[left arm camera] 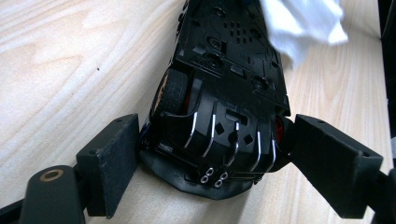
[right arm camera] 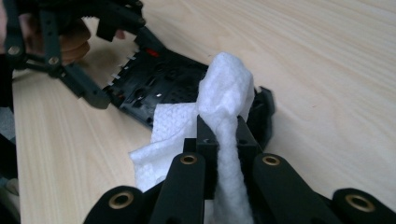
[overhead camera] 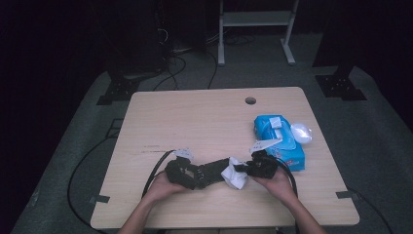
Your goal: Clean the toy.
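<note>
A black toy car (overhead camera: 214,171) lies upside down near the table's front edge, its underside (left arm camera: 229,93) facing up. My left gripper (left arm camera: 214,158) is shut on the car's end, one pad (left arm camera: 114,163) pressed on each side. In the high view the left gripper (overhead camera: 200,176) sits at the car's left end. My right gripper (right arm camera: 222,136) is shut on a white wipe (right arm camera: 226,98), whose bunched end rests against the car (right arm camera: 159,88). From above, the wipe (overhead camera: 234,176) lies between the car and the right gripper (overhead camera: 247,169).
A blue pack of wet wipes (overhead camera: 278,141) lies at the table's right, with a crumpled white piece (overhead camera: 300,131) beside it. A round cable hole (overhead camera: 250,101) is near the far edge. Cables trail off the front left of the table (overhead camera: 195,122).
</note>
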The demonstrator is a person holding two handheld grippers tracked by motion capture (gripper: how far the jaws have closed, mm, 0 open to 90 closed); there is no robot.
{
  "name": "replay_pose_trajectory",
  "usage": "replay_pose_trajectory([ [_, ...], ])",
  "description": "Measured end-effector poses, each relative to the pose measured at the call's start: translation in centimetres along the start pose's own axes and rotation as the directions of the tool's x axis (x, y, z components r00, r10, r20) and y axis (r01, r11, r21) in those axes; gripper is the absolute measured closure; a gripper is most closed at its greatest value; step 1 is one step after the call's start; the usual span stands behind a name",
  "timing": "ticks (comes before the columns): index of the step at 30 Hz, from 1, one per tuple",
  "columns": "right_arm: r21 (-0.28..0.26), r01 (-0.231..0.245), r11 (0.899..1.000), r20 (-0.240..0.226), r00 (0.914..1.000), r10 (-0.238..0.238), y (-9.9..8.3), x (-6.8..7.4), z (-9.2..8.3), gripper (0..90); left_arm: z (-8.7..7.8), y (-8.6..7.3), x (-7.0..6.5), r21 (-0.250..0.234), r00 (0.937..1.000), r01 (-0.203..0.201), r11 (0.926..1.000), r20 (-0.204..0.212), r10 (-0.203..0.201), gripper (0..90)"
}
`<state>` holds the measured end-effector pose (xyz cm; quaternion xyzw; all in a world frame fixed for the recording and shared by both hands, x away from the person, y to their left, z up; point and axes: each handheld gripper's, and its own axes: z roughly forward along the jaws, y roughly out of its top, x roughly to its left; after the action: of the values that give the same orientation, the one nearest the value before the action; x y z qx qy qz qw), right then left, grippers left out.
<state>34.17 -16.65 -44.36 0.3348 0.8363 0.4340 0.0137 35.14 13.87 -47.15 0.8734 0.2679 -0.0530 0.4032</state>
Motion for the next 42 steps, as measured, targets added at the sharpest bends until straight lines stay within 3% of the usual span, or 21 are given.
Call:
replay_pose_trajectory([
  [4,0.064,-0.008,0.998,-0.011,0.9999,0.008,0.0,-0.4,0.7,85.3,-0.1,0.0,0.2,-0.005,1.0000,-0.003,1.0000,0.007,0.003,16.7],
  [5,0.087,-0.004,0.996,-0.015,0.9999,0.005,-0.3,-0.3,1.1,85.3,-0.2,0.0,0.1,-0.024,1.0000,-0.004,0.9997,0.003,0.004,16.7],
  [9,0.073,-0.030,0.997,-0.032,0.9990,0.032,-0.9,-0.5,1.3,85.4,-0.5,0.0,0.2,-0.031,0.9998,0.009,0.9995,0.016,-0.009,16.6],
  [11,0.073,-0.017,0.997,-0.022,0.9996,0.019,-0.9,-0.2,1.3,85.4,-0.5,0.0,0.2,-0.033,0.9998,0.016,0.9993,0.011,-0.015,16.3],
  [15,0.069,0.004,0.998,-0.028,0.9996,-0.002,-1.3,0.2,1.3,85.5,-0.7,0.0,0.5,-0.042,0.9960,0.078,0.9961,0.047,-0.076,16.2],
  [25,0.051,0.032,0.998,-0.017,0.9994,-0.031,-1.7,0.8,1.3,85.6,-1.0,0.1,0.5,-0.007,0.9912,0.117,0.9931,0.063,-0.116,15.7],
  [30,0.052,0.037,0.998,-0.012,0.9993,-0.037,-1.7,1.1,1.2,85.6,-1.7,-0.1,0.8,-0.022,0.9887,0.140,0.9900,0.059,-0.138,15.7],
  [37,0.053,0.046,0.998,-0.009,0.9989,-0.046,-1.8,1.3,1.2,85.5,-2.0,-0.4,1.3,-0.019,0.9787,0.189,0.9818,0.085,-0.187,22.2],
  [42,0.051,0.056,0.997,-0.011,0.9984,-0.056,-1.9,1.6,1.2,85.6,-1.6,-0.6,1.9,-0.012,0.9608,0.253,0.9674,0.120,-0.250,21.7],
])
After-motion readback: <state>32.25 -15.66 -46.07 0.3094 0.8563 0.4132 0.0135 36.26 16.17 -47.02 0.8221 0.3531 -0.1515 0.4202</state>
